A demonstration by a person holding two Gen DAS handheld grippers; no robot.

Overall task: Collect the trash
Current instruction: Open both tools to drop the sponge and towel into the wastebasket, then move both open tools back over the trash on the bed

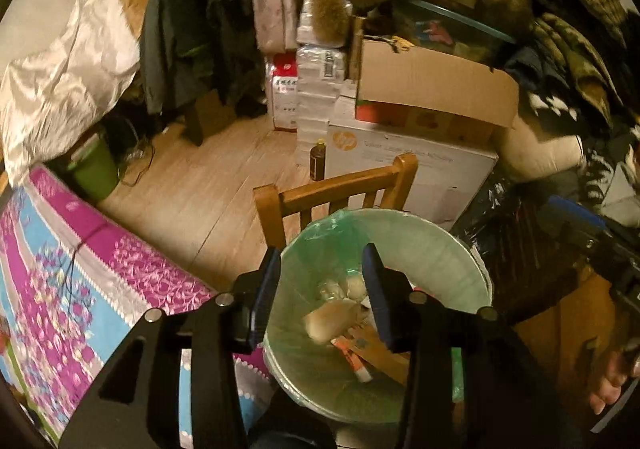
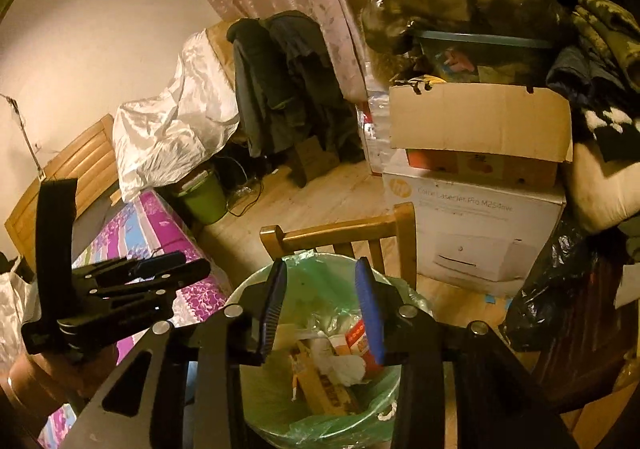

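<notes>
Grippers spread, empty above bin; only right view shows left gripper.

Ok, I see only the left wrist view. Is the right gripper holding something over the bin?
Observer: No. The right gripper is open above the bin, with nothing between its fingers.
Operator: And how does my left gripper look from that side?
Observer: The left gripper shows to the left of the bin, in front of the bedspread and apart from the rim.
Operator: What is at the far end of the bed?
Observer: A wooden headboard stands there, against the wall.
</notes>
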